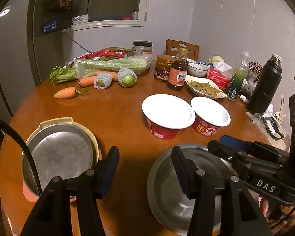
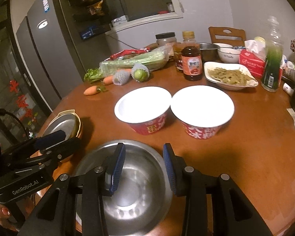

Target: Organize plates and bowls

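Two grippers with jaws released, right gripper (image 2: 144, 167) above steel bowl (image 2: 135, 200), left gripper (image 1: 145, 169) near metal plate (image 1: 59, 153).

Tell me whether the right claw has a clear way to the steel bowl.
Probably yes: the right claw hangs open just over the steel bowl, nothing between them. The left claw sits off to the side.

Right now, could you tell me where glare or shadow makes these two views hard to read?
Left wrist view: the left claw casts a dark shadow on the table. Right wrist view: the paper bowls blow out white, and glare streaks the steel bowl; both bend at the edges.
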{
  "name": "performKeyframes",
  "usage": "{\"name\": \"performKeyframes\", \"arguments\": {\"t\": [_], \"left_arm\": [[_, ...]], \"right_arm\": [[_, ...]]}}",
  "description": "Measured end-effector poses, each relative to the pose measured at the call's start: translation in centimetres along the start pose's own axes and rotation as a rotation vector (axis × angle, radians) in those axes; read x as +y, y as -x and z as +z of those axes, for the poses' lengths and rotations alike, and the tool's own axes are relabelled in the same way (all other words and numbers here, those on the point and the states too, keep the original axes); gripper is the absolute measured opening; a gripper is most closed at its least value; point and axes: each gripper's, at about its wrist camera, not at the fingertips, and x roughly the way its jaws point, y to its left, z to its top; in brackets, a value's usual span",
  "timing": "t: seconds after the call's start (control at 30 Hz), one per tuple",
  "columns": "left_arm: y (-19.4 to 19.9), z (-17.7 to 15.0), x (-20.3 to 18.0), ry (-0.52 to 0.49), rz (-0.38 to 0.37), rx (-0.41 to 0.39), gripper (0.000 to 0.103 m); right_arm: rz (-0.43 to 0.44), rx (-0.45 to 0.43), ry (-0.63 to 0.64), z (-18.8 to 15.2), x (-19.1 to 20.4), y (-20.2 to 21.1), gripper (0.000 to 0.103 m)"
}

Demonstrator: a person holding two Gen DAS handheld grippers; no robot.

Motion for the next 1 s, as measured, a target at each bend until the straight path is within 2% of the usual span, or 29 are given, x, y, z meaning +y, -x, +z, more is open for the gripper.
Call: {"name": "performKeyframes", "arguments": {"t": [0.1,0.4,0.73,1.0], "left_arm": [[-0.4,0.5,0.0,-0.006,0.000,-0.004,0.058],[-2.7,3.7,0.3,0.009,-0.007,0.010,0.059],[-7.2,6.6,0.3,0.041,0.011,0.083,0.059],[-9.8,7.4,0.4,0.060,0.007,0.127,0.059]], "right_arm": [[0.014,0.013,-0.012,0.6,0.0,-0.8,0.041],[0.035,0.060,-0.101,2.6,-1.5,-3.7,0.041],[0.076,0.106,-0.131,4.3,-1.9,-6.1,0.041],[0.063,0.130,-0.144,5.1,-2.8,-7.6,0.041]]}}
